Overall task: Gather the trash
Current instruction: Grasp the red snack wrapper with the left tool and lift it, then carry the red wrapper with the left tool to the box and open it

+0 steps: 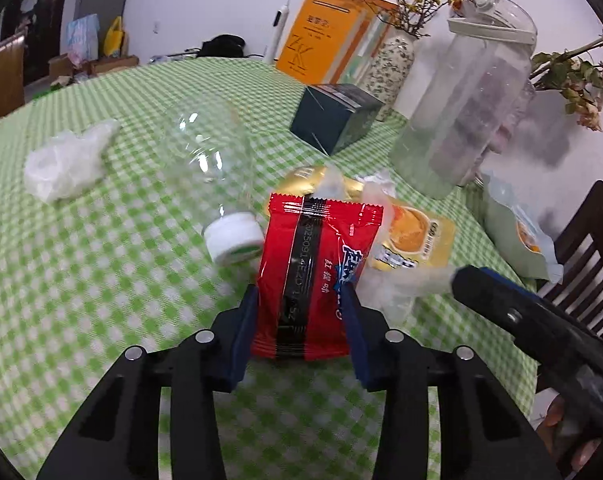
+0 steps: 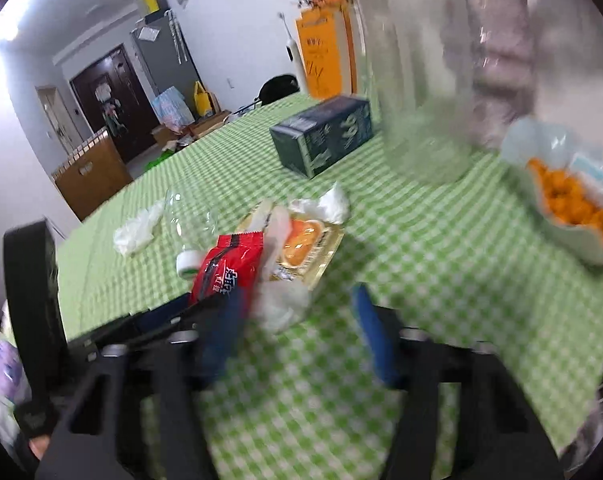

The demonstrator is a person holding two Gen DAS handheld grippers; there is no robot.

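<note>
My left gripper (image 1: 303, 300) is shut on a red snack packet (image 1: 313, 264), which stands between its blue pads; the packet also shows in the right wrist view (image 2: 221, 268). An empty clear bottle (image 1: 209, 164) with a white cap (image 1: 233, 240) lies on its side to the left. A gold wrapper (image 1: 413, 236) and crumpled clear plastic (image 1: 385, 292) lie just right of the packet. A white crumpled bag (image 1: 67, 160) lies far left. My right gripper (image 2: 297, 320) is open and empty above the cloth, near the gold wrapper (image 2: 301, 244); it also shows in the left wrist view (image 1: 501, 300).
A green checked tablecloth (image 1: 101, 280) covers the table. A dark box (image 1: 335, 116), a tall clear jug (image 1: 465, 92), a vase (image 1: 389, 64) and orange books (image 1: 325, 36) stand at the back. A snack bag with orange pieces (image 2: 569, 200) lies right. A dark chair (image 1: 581, 264) stands at the right edge.
</note>
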